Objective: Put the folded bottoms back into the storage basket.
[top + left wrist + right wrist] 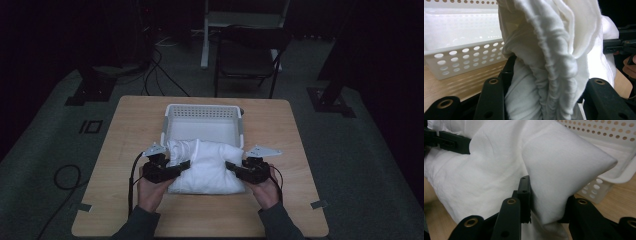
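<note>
High view, left to right. Left gripper (181,166) sits just left of centre in the lower half of the frame, held in a hand (150,192) coming in from the bottom edge; its jaws are partly closed and pinch the left edge of the white cloth (207,167). In the left gripper view the bunched, gathered edge of the cloth (549,65) fills the gap between the two black jaws, pads pressing on it. The cloth is a folded, puffy bundle in the centre of the frame, resting on the desk (125,150), its far edge lying over the near rim of the basket (202,111). Basket is white, perforated, just above the cloth in the frame, near the far edge of the desk. Right gripper (231,168) sits right of centre, in the other hand (266,192); its jaws are clamped on the right edge of the cloth. In the right gripper view a folded corner of cloth (564,170) sits squeezed between the jaws, with the basket (614,147) at the upper right of the frame and the left gripper (449,143) at the upper left, on the cloth's far side. A dark chair (247,55) stands beyond the desk, top centre.
</note>
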